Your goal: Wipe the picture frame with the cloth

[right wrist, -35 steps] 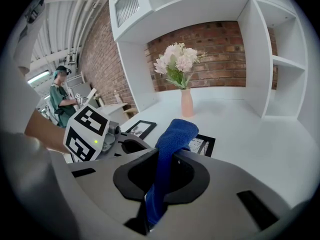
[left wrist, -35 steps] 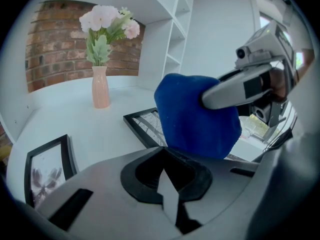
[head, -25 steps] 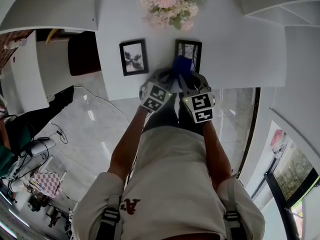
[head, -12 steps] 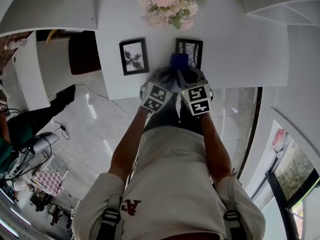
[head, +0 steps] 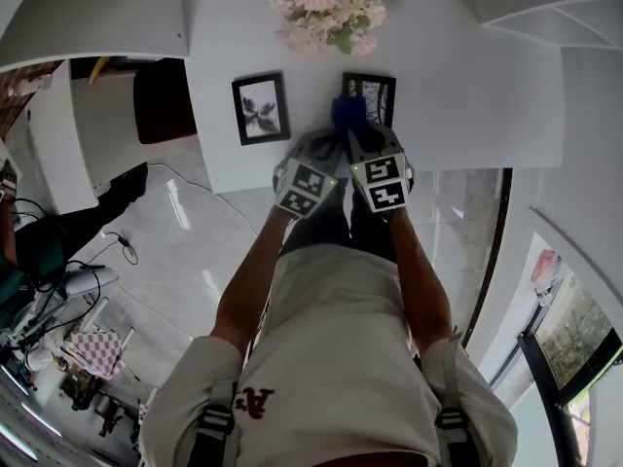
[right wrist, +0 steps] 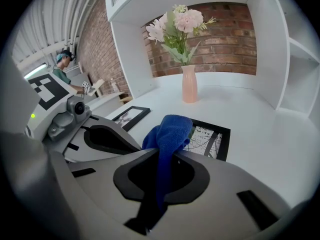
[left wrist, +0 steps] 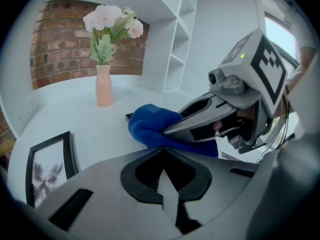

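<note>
A black picture frame [head: 374, 95] with a line-drawing print lies flat on the white table [head: 458, 95]; it also shows in the right gripper view [right wrist: 209, 138]. My right gripper [head: 356, 134] is shut on a blue cloth [head: 348, 113], which bunches out past its jaws [right wrist: 170, 154] onto the frame's near left part [right wrist: 169, 129]. My left gripper [head: 327, 148] sits close beside it on the left, shut with nothing between its jaws [left wrist: 162, 153]. From the left gripper view the cloth [left wrist: 149, 125] hides most of that frame.
A second black frame [head: 260, 110] with a flower print lies to the left. A pink vase of flowers [head: 326, 13] stands farther back. White shelving [right wrist: 295, 74] borders the table on the right. A person [right wrist: 62, 70] is at a bench far off.
My right gripper has moved a little farther across the table with the cloth, sliding it further over the frame. The left gripper has stayed where it was.
</note>
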The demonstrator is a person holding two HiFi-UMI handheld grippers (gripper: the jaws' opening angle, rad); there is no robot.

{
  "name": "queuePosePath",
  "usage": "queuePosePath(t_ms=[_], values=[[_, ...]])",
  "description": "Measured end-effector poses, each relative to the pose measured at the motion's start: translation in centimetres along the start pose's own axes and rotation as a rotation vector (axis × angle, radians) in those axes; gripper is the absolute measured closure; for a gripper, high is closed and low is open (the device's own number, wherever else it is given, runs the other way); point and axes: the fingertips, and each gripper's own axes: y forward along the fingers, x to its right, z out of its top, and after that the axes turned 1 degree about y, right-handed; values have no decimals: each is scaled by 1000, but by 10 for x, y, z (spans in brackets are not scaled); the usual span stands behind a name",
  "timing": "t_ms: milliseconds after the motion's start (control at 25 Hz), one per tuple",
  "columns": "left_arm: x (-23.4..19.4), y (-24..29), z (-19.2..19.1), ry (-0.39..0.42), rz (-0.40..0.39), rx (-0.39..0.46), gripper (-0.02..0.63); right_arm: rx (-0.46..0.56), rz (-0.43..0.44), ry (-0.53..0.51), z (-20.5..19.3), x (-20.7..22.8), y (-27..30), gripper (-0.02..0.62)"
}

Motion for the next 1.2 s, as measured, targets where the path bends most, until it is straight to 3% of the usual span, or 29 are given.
queuePosePath(t_ms=[1200], values=[[-2, 2, -3, -27, 52, -26, 606, -59, -94, -67, -15, 31, -11, 568]])
